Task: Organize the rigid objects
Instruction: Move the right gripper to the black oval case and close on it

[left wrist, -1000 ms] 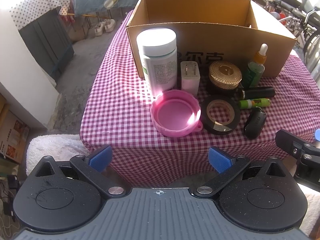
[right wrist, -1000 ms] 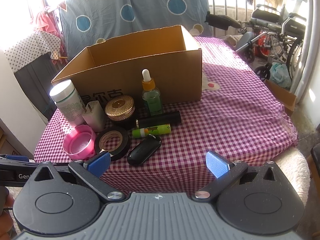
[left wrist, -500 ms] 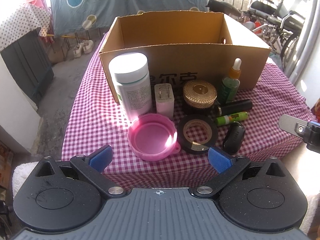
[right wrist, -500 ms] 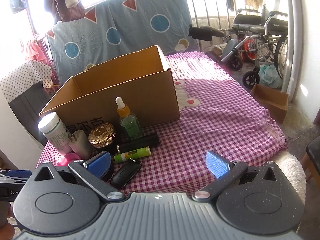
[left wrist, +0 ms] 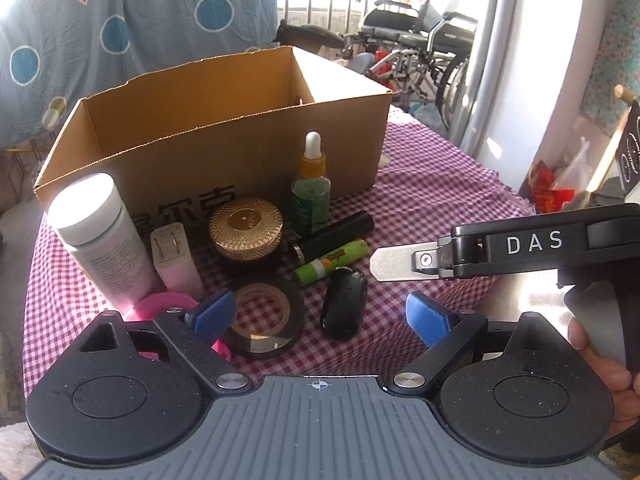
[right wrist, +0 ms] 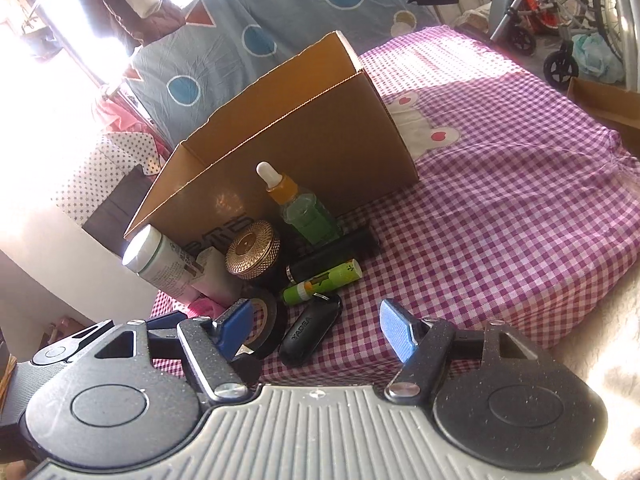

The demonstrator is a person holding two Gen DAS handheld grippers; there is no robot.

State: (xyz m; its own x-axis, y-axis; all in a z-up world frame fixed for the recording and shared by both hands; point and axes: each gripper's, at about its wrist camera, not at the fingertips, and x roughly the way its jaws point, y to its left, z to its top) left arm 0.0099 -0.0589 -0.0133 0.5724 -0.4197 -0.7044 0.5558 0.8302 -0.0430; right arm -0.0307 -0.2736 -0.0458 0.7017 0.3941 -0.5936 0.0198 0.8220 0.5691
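Note:
An open cardboard box (left wrist: 224,136) stands on a checked tablecloth (left wrist: 432,200). In front of it lie a white bottle (left wrist: 100,240), a white charger (left wrist: 176,260), a gold-lidded jar (left wrist: 246,232), a green dropper bottle (left wrist: 311,188), a black tube (left wrist: 336,236), a green tube (left wrist: 332,262), a tape roll (left wrist: 262,316), a black key fob (left wrist: 345,308) and a pink lid (left wrist: 160,308). My left gripper (left wrist: 320,314) is open, just before the tape and fob. My right gripper (right wrist: 316,326) is open, with the key fob (right wrist: 310,334) between its fingers' line.
The right gripper's body (left wrist: 540,252) shows at the right of the left wrist view, over the table's right edge. A wheelchair (left wrist: 420,52) and a blue sheet (left wrist: 100,32) stand behind the table. The cloth right of the box (right wrist: 500,200) is bare.
Both grippers have dropped lower and moved in toward the objects at the table's front edge. The right gripper has tilted. Both stay open.

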